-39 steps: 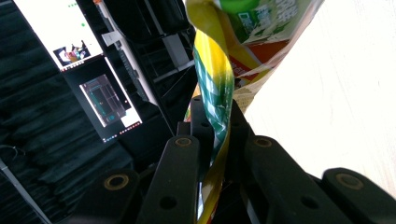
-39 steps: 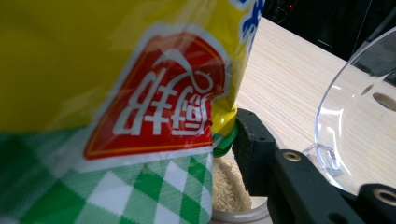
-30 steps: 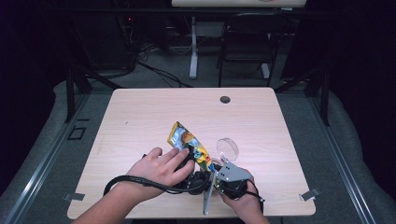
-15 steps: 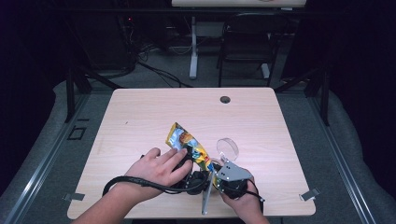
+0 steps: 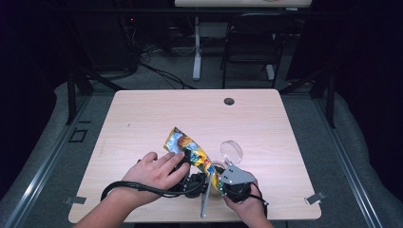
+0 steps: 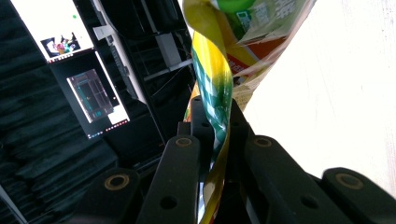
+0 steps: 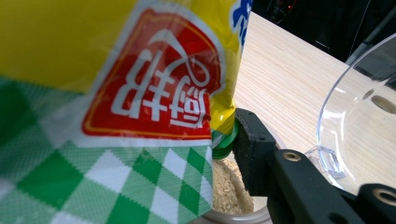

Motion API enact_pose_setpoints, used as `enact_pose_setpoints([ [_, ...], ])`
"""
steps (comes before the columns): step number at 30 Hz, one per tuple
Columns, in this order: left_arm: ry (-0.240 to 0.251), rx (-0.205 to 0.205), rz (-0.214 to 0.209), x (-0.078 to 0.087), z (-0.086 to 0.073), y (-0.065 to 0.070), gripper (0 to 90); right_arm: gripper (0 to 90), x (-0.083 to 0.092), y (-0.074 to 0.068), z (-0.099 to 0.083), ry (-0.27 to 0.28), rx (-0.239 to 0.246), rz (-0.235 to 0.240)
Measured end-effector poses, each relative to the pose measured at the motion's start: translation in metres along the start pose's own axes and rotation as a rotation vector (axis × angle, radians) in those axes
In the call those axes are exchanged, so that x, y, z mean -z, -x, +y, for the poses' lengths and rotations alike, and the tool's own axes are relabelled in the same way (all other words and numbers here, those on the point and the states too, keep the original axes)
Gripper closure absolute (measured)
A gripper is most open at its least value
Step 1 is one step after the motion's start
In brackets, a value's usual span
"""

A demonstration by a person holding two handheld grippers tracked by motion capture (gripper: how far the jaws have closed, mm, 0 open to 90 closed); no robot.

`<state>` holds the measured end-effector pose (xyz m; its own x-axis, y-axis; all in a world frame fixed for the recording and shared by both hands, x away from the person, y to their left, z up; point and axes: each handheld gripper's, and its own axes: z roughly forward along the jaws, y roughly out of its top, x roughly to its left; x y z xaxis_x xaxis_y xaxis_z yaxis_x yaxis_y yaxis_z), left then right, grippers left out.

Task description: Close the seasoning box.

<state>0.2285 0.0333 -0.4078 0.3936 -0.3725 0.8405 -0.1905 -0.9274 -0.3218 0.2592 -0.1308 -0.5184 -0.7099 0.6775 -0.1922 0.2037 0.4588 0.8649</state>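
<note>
Pouch (image 5: 187,149), glossy yellow with green checks, crumpled, clamped in left tongs (image 6: 215,122); right tongs (image 5: 216,183) closed.

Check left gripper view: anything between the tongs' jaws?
Yes: the snack bag's twisted yellow-green edge is pinched between the left tongs' jaws, per the left gripper view.

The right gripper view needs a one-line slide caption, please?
Yellow, green-checked foil pouch tipped over a small clear jar of pale grains.

Light wooden table (image 5: 142,118), clear lid (image 5: 231,151) and grain-filled jar (image 7: 231,193) on it
</note>
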Motion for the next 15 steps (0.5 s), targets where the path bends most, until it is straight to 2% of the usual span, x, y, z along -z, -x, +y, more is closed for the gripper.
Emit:
enact_pose_setpoints([
  [15, 0.002, 0.012, 0.005, 0.0002, -0.0019, 0.0025, 86.8, 71.2, 0.0004, 0.0000, 0.0004, 0.003, 0.004, -0.007],
])
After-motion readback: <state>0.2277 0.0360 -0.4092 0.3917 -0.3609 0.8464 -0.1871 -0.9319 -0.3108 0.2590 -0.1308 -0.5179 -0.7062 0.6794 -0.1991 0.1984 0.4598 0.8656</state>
